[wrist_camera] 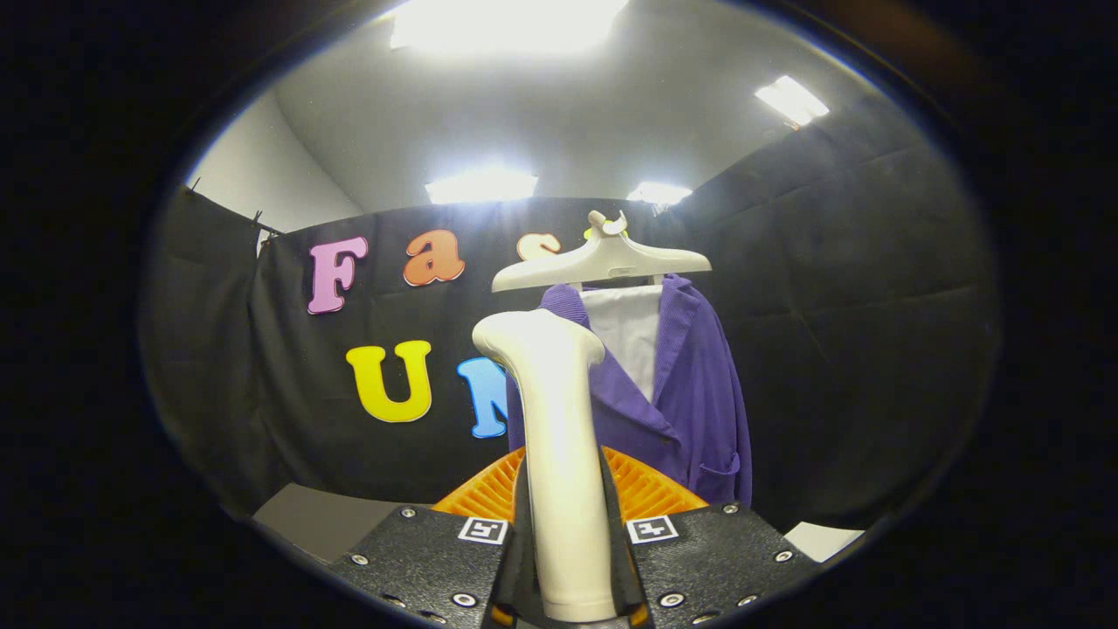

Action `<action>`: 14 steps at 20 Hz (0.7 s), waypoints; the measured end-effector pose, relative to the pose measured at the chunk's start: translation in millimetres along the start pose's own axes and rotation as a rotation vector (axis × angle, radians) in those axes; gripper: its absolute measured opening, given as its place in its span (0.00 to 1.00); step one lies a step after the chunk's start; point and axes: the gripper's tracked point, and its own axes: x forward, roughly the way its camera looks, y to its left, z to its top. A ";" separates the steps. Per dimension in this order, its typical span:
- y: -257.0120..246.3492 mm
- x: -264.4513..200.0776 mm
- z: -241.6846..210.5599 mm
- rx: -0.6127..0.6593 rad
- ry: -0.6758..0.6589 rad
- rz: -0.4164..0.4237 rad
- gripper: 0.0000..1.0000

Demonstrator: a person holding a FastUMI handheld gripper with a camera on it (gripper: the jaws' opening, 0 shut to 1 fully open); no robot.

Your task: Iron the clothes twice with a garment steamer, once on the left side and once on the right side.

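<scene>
White hanger against the booth wall, purple garment draped from it, a white panel inside

Smooth glossy plastic steamer; ribbed purple cloth jacket.

Your tongs hold the cream plastic steamer handle, which hides the purple corduroy jacket's left side.

The gripper had both fingers pressed on the handle of the white garment steamer, which stood upright between them. Beyond the fingers, a purple jacket hung on a pale hanger, just behind the steamer's head.
</scene>
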 end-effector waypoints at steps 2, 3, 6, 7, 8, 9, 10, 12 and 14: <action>-9.0 15.5 -2.0 -0.015 0.001 -0.017 0.35; -12.0 23.4 -5.2 -0.025 0.006 -0.023 0.35; -15.7 51.6 -15.4 -0.053 0.030 -0.029 0.35; -15.4 60.9 -19.4 -0.062 0.039 -0.030 0.35; -16.7 70.8 -23.7 -0.077 0.049 -0.038 0.35; -20.4 80.2 -27.8 -0.094 0.060 -0.050 0.35; -22.4 87.8 -31.4 -0.109 0.069 -0.059 0.35; -22.3 99.1 -38.8 -0.118 0.082 -0.057 0.35; -22.0 105.7 -47.3 -0.114 0.092 -0.049 0.35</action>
